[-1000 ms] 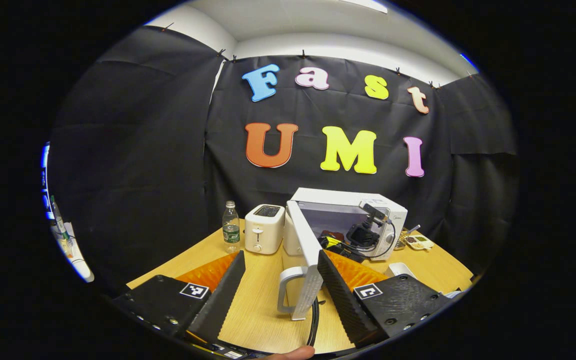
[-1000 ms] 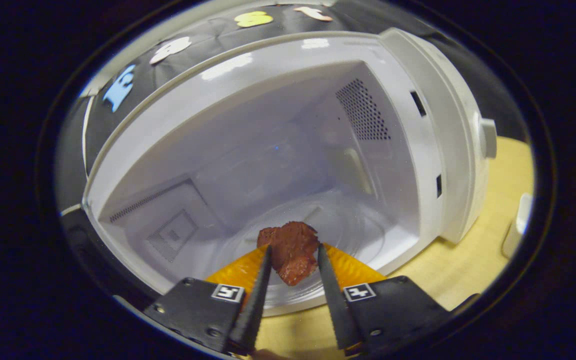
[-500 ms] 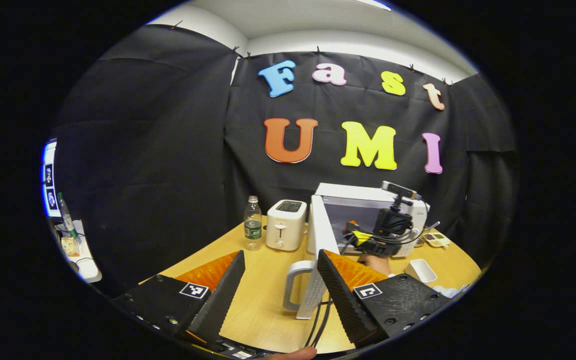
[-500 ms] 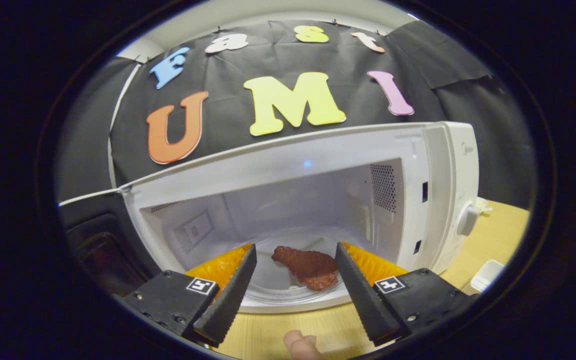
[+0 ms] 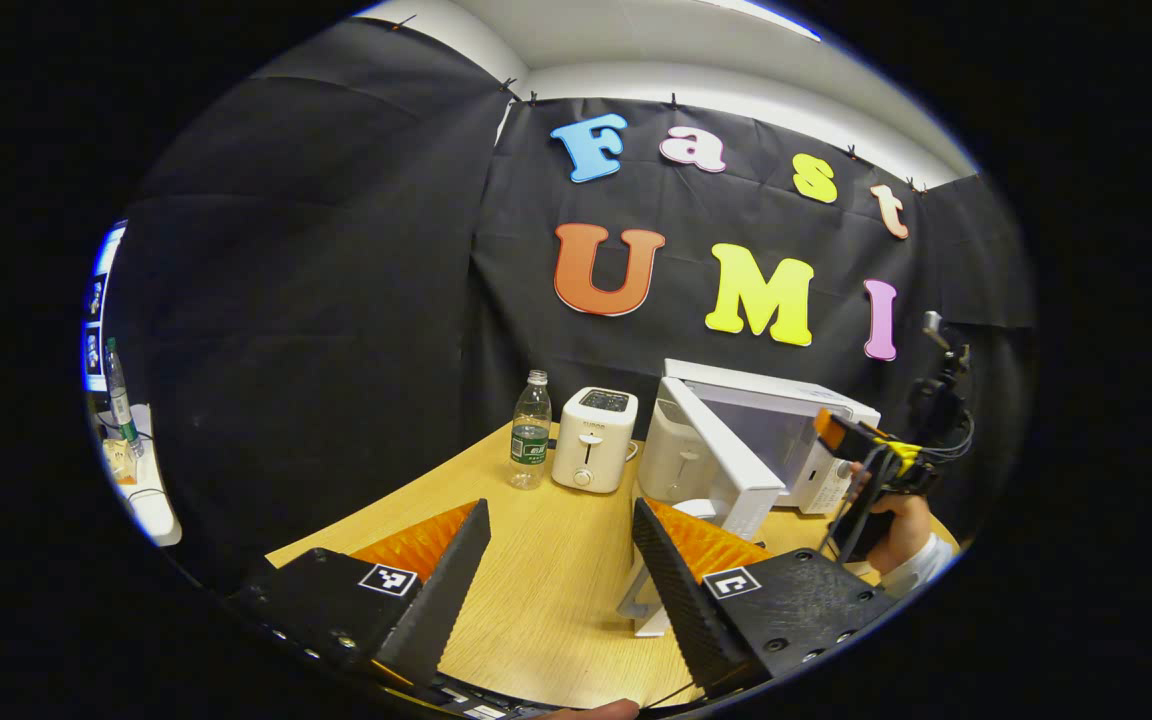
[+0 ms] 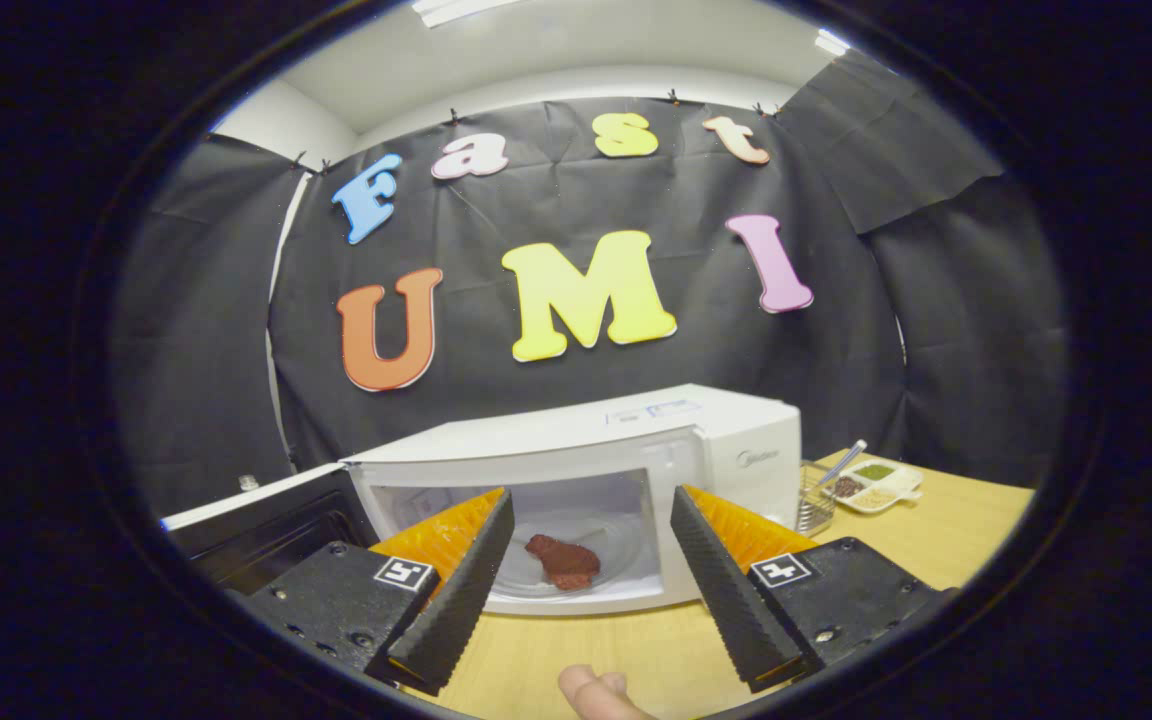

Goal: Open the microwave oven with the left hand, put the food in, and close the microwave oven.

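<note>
Right gripper view: right gripper (image 6: 586, 590) at 6 o'clock, jaws spread wide, nothing between them, held above the wooden bench (image 6: 946, 520). Straight ahead at centre, white microwave oven (image 6: 736, 440) with door (image 6: 256, 520) swung open toward 9 o'clock. Food (image 6: 562, 561), a reddish-brown chunk, lying on the glass turntable (image 6: 626, 570) inside the cavity, well apart from the fingers (image 6: 456, 600). Fingertip of a hand (image 6: 591, 692) poking in at 6 o'clock. At 3 o'clock beside the oven, a small wire holder (image 6: 814, 505) and a divided dish (image 6: 876, 485) of condiments with a spoon handle sticking up.

Left gripper view: left gripper (image 5: 561, 580) at 6 o'clock, jaws spread, gripping nothing, above the bench (image 5: 536, 560). Open door (image 5: 726, 455) seen edge-on at about 4 o'clock, its handle (image 5: 646, 590) just beside the right-hand finger; contact cannot be told. Oven body (image 5: 786, 420) behind the door. Two white toasters, one (image 5: 593, 438) near centre, another (image 5: 676, 462) partly behind the door. Clear water bottle (image 5: 530, 432) upright at 7 o'clock of the first toaster. At 3 o'clock, the other gripper (image 5: 871, 455) held in a hand (image 5: 901, 525) with a white sleeve, clear of the oven front.
</note>
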A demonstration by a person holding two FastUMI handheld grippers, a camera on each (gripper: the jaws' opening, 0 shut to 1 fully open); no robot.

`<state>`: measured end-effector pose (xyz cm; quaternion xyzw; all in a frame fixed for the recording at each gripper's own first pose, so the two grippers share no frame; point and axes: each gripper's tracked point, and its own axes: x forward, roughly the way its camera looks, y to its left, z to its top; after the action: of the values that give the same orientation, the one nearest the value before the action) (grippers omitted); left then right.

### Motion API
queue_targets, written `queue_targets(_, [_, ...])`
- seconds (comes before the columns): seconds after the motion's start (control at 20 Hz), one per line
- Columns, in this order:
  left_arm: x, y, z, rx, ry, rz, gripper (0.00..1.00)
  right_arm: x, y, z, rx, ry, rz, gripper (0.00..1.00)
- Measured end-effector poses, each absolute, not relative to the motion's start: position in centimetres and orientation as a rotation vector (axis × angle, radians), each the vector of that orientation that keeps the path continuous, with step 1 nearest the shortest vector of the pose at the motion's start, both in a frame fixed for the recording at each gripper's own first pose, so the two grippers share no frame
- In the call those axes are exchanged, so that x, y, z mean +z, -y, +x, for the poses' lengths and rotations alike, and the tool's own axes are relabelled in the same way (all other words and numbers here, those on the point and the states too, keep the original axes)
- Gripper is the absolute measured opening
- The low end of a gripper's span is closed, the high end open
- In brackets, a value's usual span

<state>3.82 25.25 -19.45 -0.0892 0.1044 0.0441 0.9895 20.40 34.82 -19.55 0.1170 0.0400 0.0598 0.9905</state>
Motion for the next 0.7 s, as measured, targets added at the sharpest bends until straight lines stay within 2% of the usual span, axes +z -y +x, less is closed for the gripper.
queue_targets(0.05, [-19.5,-25.4,4.2,0.087,-0.197,-0.178,0.87,-18.2,-33.6,19.0,0.133,-0.06,0.223,1.0])
queue_targets(0.1, [-19.4,-25.4,4.4,0.081,-0.183,-0.176,0.75,-16.8,-32.2,17.2,0.149,-0.041,0.2,0.89])
queue_targets(0.15, [-19.6,-25.5,4.5,0.074,-0.18,-0.174,0.87,-15.7,-30.9,15.8,0.151,-0.021,0.176,1.0])
queue_targets(0.2, [-20.0,-25.5,4.7,0.071,-0.178,-0.17,0.75,-14.4,-29.1,14.2,0.152,-0.003,0.146,1.0])
queue_targets(0.25, [-20.2,-25.8,5.1,0.083,-0.174,-0.167,0.87,-13.3,-27.6,12.5,0.151,0.012,0.115,0.89])
queue_targets(0.35, [-20.5,-26.5,5.9,0.116,-0.156,-0.156,0.87,-10.5,-24.8,9.0,0.139,0.065,0.069,0.89])
queue_targets(0.4, [-21.0,-26.4,6.2,0.112,-0.167,-0.151,0.74,-8.9,-23.7,7.1,0.148,0.097,0.056,0.89])
queue_targets(0.45, [-21.4,-26.1,6.6,0.107,-0.167,-0.138,0.82,-8.0,-22.8,5.5,0.157,0.114,0.05,0.89])
queue_targets(0.5, [-21.6,-26.0,7.1,0.094,-0.171,-0.123,0.58,-7.1,-22.0,4.1,0.172,0.131,0.055,0.9])
queue_targets(0.55, [-22.3,-25.4,7.3,0.066,-0.187,-0.118,0.67,-6.3,-21.4,2.9,0.186,0.143,0.062,0.9])
queue_targets(0.6, [-22.6,-25.2,7.5,0.064,-0.196,-0.116,0.32,-5.7,-20.4,1.7,0.194,0.149,0.071,0.9])
queue_targets(0.65, [-22.7,-25.5,7.7,0.069,-0.198,-0.106,0.33,-5.3,-19.5,0.7,0.197,0.153,0.074,0.9])
queue_targets(0.7, [-22.8,-25.9,7.9,0.082,-0.194,-0.094,0.17,-5.0,-18.8,-0.1,0.199,0.154,0.069,1.0])
